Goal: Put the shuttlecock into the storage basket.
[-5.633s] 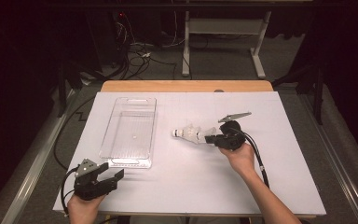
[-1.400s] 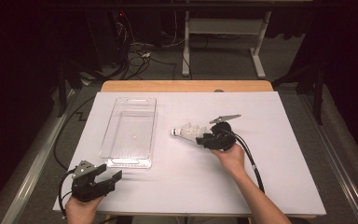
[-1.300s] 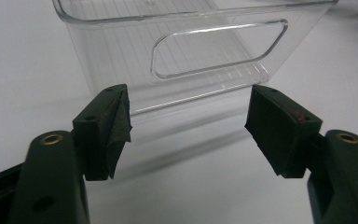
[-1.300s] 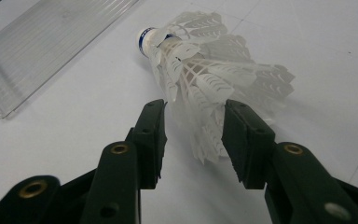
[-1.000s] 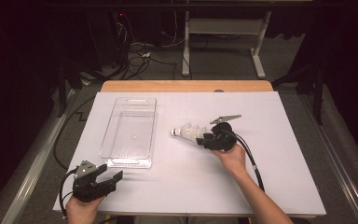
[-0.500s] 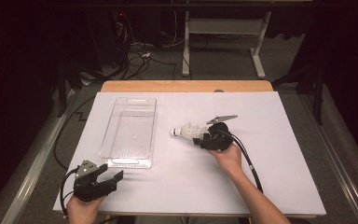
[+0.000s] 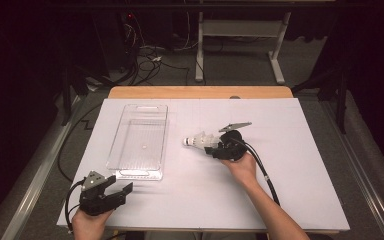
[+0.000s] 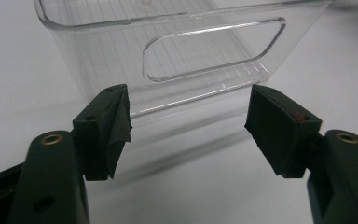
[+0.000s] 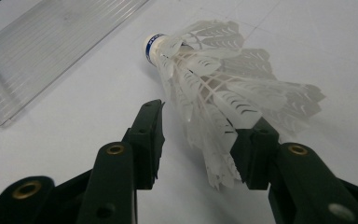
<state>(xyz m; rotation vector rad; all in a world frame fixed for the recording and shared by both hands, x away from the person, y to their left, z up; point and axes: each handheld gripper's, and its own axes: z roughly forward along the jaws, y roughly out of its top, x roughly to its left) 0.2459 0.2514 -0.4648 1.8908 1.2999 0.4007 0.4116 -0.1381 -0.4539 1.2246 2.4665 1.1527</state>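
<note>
Reaching in from the right, the right gripper (image 9: 196, 140) has its jaws around the feather end of the shuttlecock (image 9: 214, 88). One jaw touches the feathers, the other stands a little clear (so whether it truly grips, I cannot tell). The shuttlecock lies on its side on the white table (image 7: 300, 180), near the middle, cork end pointing towards the clear tray (image 7: 139, 145), close to it but apart. In the high view the right gripper (image 7: 215, 148) sits low over the sheet, the hand behind it. Over at the near left corner, the left gripper (image 7: 116, 189) rests with jaws spread wide and nothing between them, facing the tray's handle end (image 8: 214, 51) just ahead.
</note>
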